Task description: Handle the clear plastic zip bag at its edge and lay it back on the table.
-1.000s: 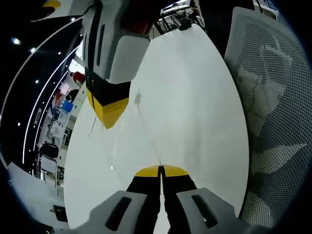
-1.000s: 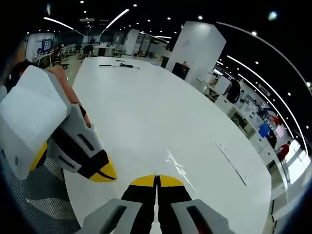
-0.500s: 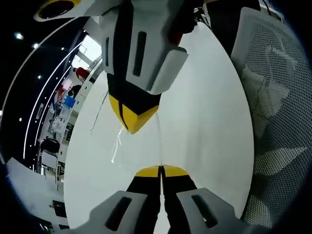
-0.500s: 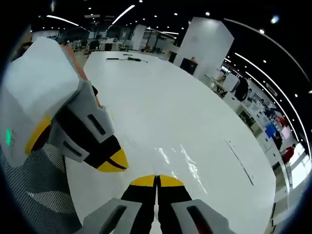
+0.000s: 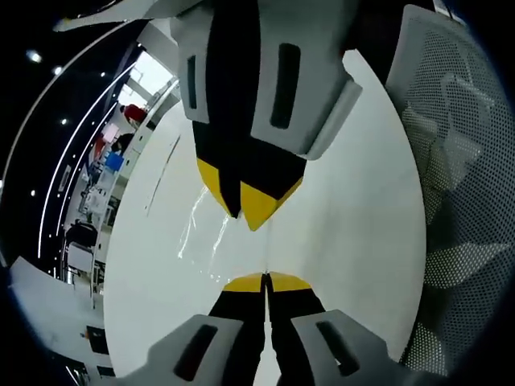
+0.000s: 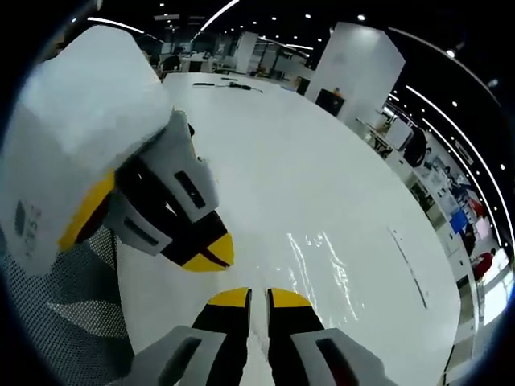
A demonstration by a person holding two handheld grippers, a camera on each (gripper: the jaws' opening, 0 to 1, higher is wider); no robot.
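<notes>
The clear plastic zip bag point(image 5: 203, 232) lies flat on the white table point(image 5: 354, 193) and shows mostly as glints; in the right gripper view the bag point(image 6: 323, 261) spreads just ahead of my jaws. My left gripper point(image 5: 265, 278) is shut, seemingly pinching the bag's near edge. My right gripper point(image 6: 259, 296) stands low over the bag with a narrow gap between its jaws and nothing in it. The two grippers nearly meet tip to tip: the right gripper point(image 5: 248, 207) comes down from the top of the left gripper view, and the left gripper point(image 6: 211, 251) enters from the left.
A grey mesh chair point(image 5: 463, 201) stands against the table's edge, and the chair point(image 6: 68, 322) shows again under the left gripper. Some dark items point(image 6: 229, 84) lie at the table's point(image 6: 265, 137) far end. An office hall with ceiling lights lies beyond.
The two grippers have drawn closer together, almost tip to tip. The right gripper's jaws, shut before, now stand slightly parted. The bag's glints now lie flat on the table.
</notes>
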